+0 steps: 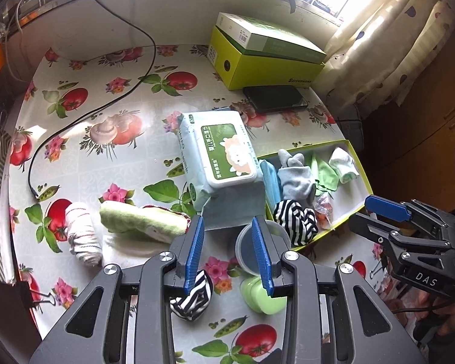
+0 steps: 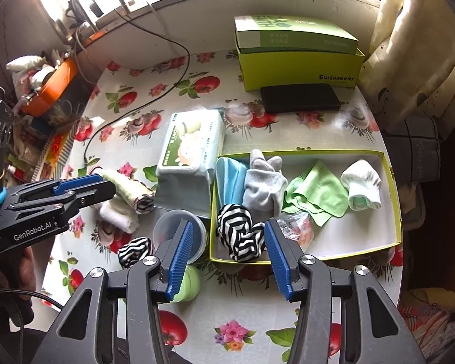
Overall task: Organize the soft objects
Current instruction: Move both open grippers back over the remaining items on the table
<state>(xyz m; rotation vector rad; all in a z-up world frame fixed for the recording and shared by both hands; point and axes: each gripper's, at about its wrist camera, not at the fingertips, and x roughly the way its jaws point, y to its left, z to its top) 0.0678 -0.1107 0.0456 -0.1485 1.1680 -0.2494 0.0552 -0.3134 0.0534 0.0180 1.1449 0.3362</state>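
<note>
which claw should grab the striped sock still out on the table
Left. The left claw is open, with the loose striped sock right under its fingers. The right claw hangs over the box.

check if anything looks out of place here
One striped sock lies loose on the table, while its match is already in the box. Rolled cloths also sit outside it.

Both tongs share one build: matte black angular linkage arms with round silver screws and ribbed blue plastic pads. The left tongs (image 1: 229, 247) read "GenRobot.AI" in white along the side, with a black cable at 7 o'clock; the right tongs (image 2: 229, 251) read "DAS".
</note>
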